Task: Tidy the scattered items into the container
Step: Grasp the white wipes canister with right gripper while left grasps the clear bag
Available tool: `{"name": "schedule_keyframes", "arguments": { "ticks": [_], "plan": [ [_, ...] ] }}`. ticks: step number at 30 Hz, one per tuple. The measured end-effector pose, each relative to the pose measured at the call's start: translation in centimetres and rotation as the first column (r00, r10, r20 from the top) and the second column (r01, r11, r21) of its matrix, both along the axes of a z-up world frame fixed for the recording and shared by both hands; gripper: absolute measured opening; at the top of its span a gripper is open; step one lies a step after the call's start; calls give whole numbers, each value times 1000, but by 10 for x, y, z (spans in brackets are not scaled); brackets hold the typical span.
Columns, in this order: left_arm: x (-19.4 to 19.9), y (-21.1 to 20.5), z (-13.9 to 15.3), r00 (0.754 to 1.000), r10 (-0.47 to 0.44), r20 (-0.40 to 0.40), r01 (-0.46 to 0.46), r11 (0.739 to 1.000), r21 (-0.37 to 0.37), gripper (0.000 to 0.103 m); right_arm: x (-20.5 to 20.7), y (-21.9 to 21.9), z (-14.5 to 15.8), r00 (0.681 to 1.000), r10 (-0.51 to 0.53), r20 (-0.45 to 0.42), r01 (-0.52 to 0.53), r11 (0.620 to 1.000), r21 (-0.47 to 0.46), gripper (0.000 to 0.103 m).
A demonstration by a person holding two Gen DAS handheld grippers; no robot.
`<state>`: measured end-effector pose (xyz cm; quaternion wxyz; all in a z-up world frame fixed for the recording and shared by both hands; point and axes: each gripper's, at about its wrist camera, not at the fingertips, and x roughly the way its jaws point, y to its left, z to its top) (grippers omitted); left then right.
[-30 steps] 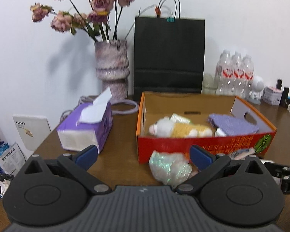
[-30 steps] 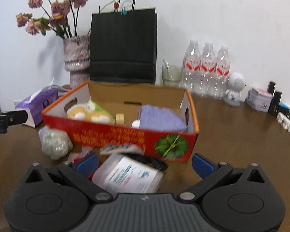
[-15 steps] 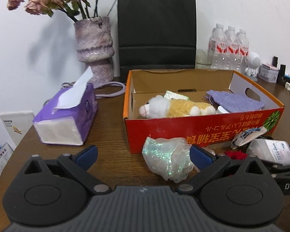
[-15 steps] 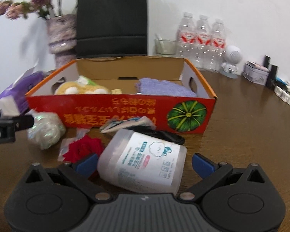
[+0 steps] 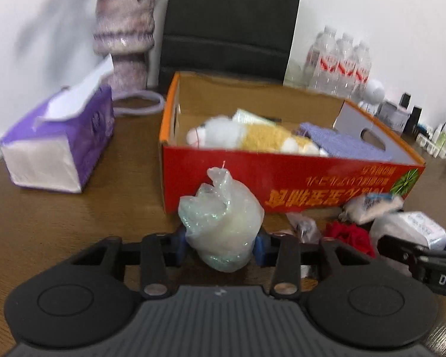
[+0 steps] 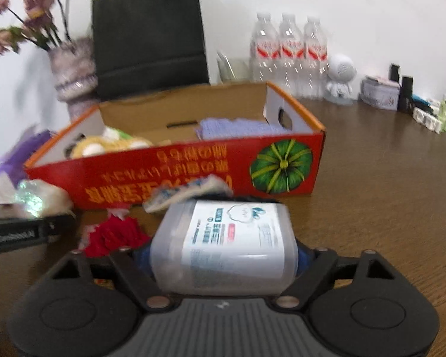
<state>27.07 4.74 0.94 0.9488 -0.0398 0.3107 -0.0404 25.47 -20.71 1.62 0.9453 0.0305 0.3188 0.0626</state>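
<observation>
My left gripper point(image 5: 221, 245) is shut on a crumpled iridescent plastic bag point(image 5: 223, 226) in front of the red cardboard box point(image 5: 282, 175). My right gripper point(image 6: 223, 255) is shut on a clear tub with a white label point(image 6: 223, 244); the tub also shows in the left wrist view point(image 5: 410, 230). The box point(image 6: 169, 172) holds a plush toy point(image 5: 246, 136) and a purple cloth point(image 5: 345, 145). A red fabric flower point(image 6: 113, 235), a small white packet point(image 6: 184, 193) and a small clear packet point(image 5: 303, 226) lie on the table before the box.
A purple tissue box point(image 5: 56, 145) stands left of the box. A vase point(image 5: 123, 35), a black paper bag point(image 5: 229, 23) and water bottles point(image 5: 342, 59) line the wall. Small bottles and a white figurine point(image 6: 340, 80) sit at the far right.
Both grippers moved forward and down and closed: the left on the plastic bag, the right on the labelled tub. Both were open before.
</observation>
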Motion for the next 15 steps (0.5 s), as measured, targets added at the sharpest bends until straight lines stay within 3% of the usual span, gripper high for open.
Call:
{"name": "schedule_keyframes", "arguments": {
  "ticks": [5, 15],
  "plan": [
    [-16, -2, 15, 998, 3, 60, -3, 1000, -1, 41, -14, -6, 6, 999, 27, 38, -27, 1000, 4, 82],
    [-43, -15, 20, 998, -4, 65, 7, 999, -40, 41, -35, -18, 30, 992, 64, 109, -68, 997, 30, 82]
  ]
}}
